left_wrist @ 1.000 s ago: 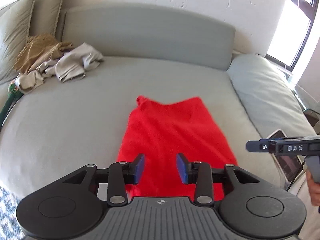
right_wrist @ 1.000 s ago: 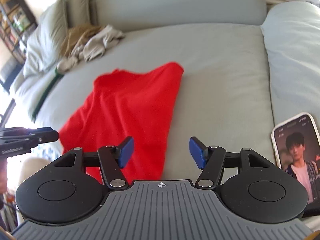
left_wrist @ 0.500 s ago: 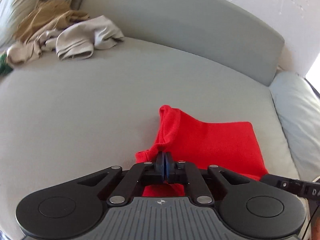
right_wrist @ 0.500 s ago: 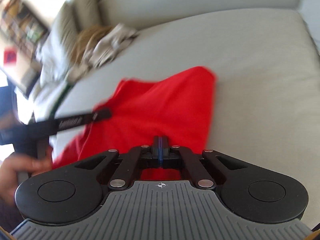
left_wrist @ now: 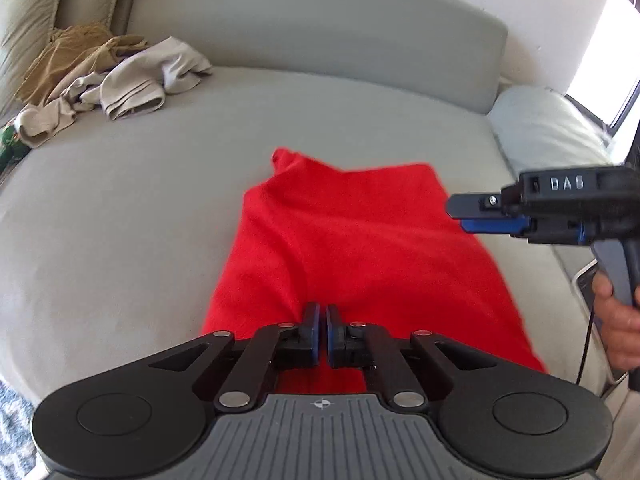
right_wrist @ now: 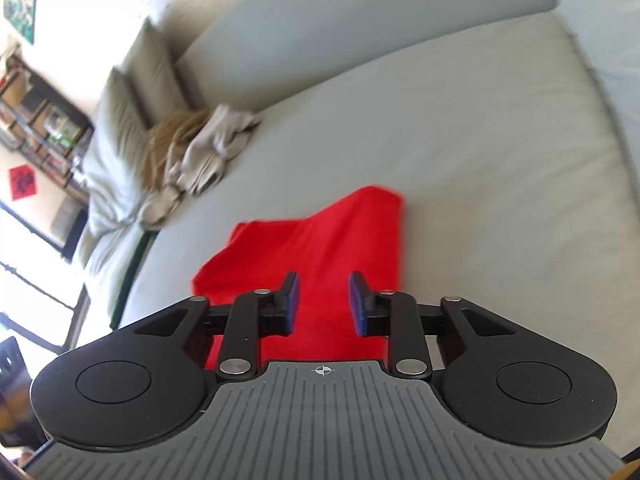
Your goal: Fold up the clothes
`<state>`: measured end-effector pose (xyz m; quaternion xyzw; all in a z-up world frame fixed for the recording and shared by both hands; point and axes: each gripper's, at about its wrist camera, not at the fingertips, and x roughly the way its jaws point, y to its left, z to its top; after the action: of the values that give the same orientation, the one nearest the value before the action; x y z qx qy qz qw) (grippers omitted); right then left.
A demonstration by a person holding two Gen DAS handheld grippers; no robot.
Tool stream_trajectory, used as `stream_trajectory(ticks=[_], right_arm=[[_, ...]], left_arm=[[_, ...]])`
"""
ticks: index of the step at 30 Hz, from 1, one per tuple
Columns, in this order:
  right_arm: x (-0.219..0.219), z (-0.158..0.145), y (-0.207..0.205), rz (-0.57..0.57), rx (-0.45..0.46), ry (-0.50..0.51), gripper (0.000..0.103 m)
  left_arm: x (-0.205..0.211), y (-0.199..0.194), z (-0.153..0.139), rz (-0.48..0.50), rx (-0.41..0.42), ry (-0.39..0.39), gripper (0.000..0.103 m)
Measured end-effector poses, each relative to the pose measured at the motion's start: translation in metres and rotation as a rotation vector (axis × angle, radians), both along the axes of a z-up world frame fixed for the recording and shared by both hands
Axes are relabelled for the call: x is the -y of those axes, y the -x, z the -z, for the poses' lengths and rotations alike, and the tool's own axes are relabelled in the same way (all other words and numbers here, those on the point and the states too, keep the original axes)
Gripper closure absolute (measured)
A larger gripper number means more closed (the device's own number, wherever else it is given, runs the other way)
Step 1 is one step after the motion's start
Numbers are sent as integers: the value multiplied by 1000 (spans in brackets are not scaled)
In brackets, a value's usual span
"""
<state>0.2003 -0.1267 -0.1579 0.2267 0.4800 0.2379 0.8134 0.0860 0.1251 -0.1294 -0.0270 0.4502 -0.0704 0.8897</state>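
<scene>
On the far left, a pile of tan and beige clothes (left_wrist: 108, 76) lies crumpled by the cushions (left_wrist: 28, 28) at the back of the big grey bed (left_wrist: 120, 208). It is well apart from the work and not in the way.

In the middle of the bed lies the red cloth (left_wrist: 352, 240), stretched toward the near edge. It looks soft, light and floppy, so it should bend and droop wherever it is lifted and will not hold a shape by itself. The good places to grab look like the near corners or the near edge, one for each gripper, so it lifts flat and even.

The left gripper (left_wrist: 322, 330) sits over the near edge of the red cloth with its jaws squeezed almost together. The cloth puckers right in front of them, so it looks pinched there.

To the right, the right gripper (right_wrist: 322, 304) hovers over the cloth. Its jaws are opening, with a gap between them. Red cloth shows through the gap, but the pads do not press on it.

A hand (left_wrist: 618, 320) holds that gripper's handle. On the far right lies a pale pillow (left_wrist: 548, 128). Nothing blocks the fold.
</scene>
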Motion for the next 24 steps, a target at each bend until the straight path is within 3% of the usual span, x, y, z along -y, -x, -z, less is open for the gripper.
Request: stream_trajectory(ticks=[1,3,4,6,7,8,9,11,13,14,17,20,22,24], right_arm=[[-9,8,-9,-37,-46,-5,66],[-11,20,-20,28,-30,90,103],[-12,25,-26,67,-18,142,103],[3,24,-35,181,-12,146,103],[10,21,-39,245,-19,142,103],[15,14,-38,292,4,183,93],[18,7,-36,306,38,206,93],[29,-2,-36,269,58,145,88],[36,-6,-35,258,50,78,77],[36,-6,-36,256,44,46,73],[35,-1,-45,239,1,-69,73],[25,20,-58,173,-120,-185,71],[18,37,-67,155,-192,-191,73],[14,51,-76,199,-210,-169,84]], left_arm=[[1,2,1,10,5,-20,96],[2,7,3,30,15,-60,96],[3,9,4,41,20,-80,95],[3,12,3,63,23,-101,95],[-1,10,-4,62,13,-73,96],[-6,8,-11,54,3,-36,96],[-11,5,-19,47,-8,2,96],[-15,-7,-38,34,6,104,95],[-13,-26,-52,22,11,206,76],[-12,-41,-51,19,-11,247,74],[-6,-95,-26,11,-116,300,75],[-5,-145,10,-22,-225,289,87],[-16,-160,28,-90,-205,268,99],[-28,-173,45,-159,-172,253,95]])
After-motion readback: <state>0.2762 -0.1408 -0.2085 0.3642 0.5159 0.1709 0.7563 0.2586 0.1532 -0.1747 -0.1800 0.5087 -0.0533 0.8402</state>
